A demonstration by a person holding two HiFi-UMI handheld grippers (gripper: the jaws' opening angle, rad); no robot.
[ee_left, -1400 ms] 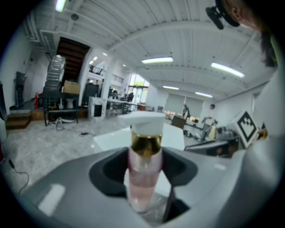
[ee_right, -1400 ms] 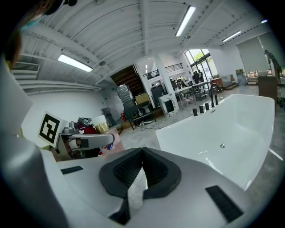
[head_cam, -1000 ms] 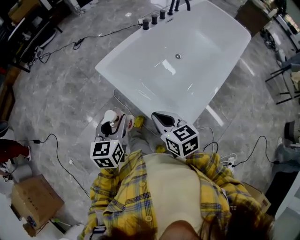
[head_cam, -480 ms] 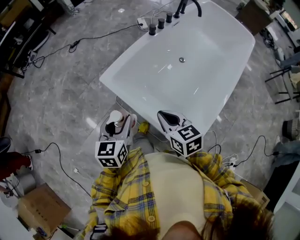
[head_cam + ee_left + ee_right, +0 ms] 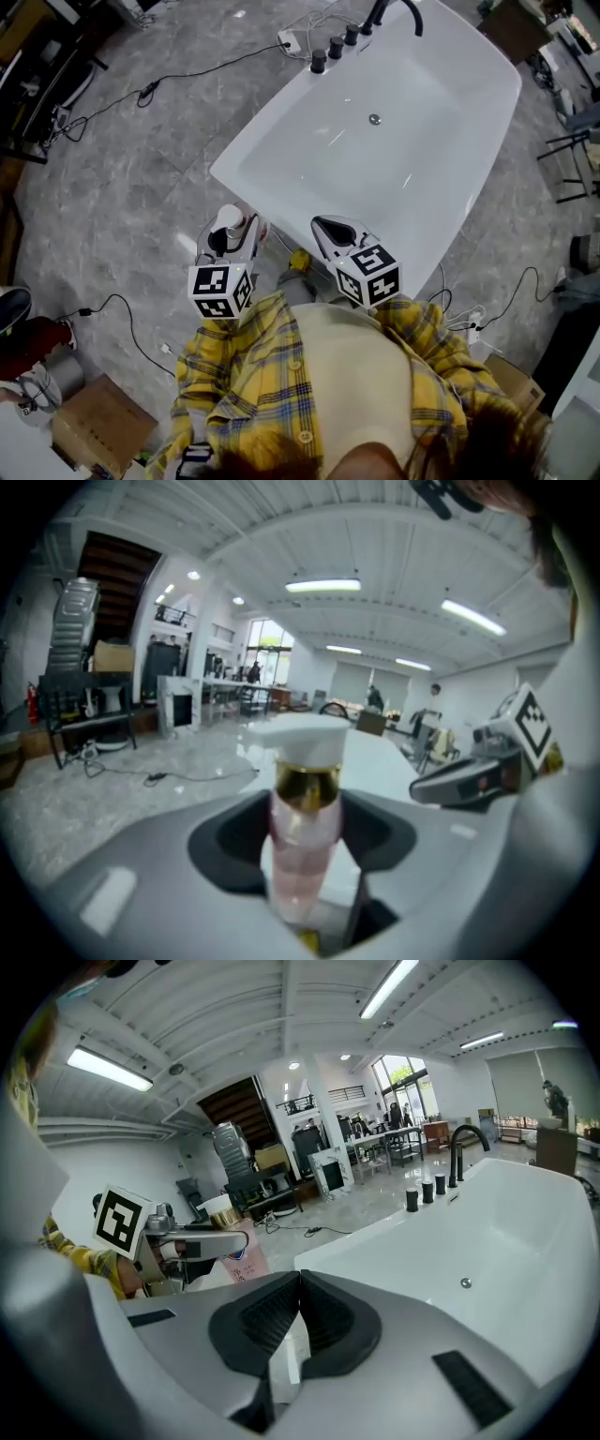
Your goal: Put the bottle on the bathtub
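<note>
A pink bottle (image 5: pixel 302 855) with a gold neck and a white cap (image 5: pixel 228 218) stands upright between the jaws of my left gripper (image 5: pixel 302 829), which is shut on it. In the head view the left gripper (image 5: pixel 229 240) hangs over the floor just short of the near left corner of the white bathtub (image 5: pixel 281 192). My right gripper (image 5: pixel 330 229) is beside it, close to the tub's near rim. Its ribbed pads (image 5: pixel 281 1312) meet with nothing between them. The right gripper view also shows the bottle (image 5: pixel 236 1252) and the bathtub (image 5: pixel 375 1255).
Black taps (image 5: pixel 335 49) and a curved black faucet (image 5: pixel 398 9) sit on the tub's far rim. Cables (image 5: pixel 187 70) and a power strip (image 5: pixel 287 39) lie on the grey marble floor. A cardboard box (image 5: pixel 94 427) is at the lower left, chairs (image 5: pixel 572 150) at the right.
Both grippers have moved closer to the bathtub's near rim, the left one still carrying the bottle. Neither gripper's jaws have changed.
</note>
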